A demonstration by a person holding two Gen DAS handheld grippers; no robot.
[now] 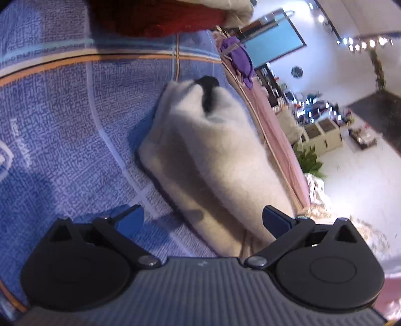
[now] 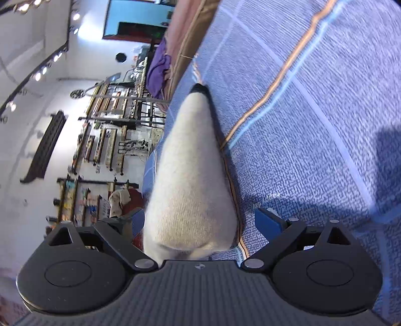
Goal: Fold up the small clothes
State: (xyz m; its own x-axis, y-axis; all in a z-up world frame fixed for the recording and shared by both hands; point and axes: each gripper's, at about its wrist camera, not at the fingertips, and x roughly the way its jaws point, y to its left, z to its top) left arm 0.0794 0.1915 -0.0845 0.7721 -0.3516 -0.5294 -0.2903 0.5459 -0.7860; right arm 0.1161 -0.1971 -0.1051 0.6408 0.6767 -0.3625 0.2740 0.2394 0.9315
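Observation:
A folded white fuzzy garment lies on the blue patterned cloth, with a black patch at its far end. My left gripper is open wide just above the garment's near end, and its blue pads do not touch the fabric. The right wrist view shows the same garment running lengthwise away from the camera on the blue cloth. My right gripper is open with the garment's near end between its fingers; the right pad stands apart from the fabric.
A red garment and a cream one lie at the cloth's far side. A purple garment rests on pink bedding at the surface's edge. Beyond the edge are a floor, a green plant and shelves.

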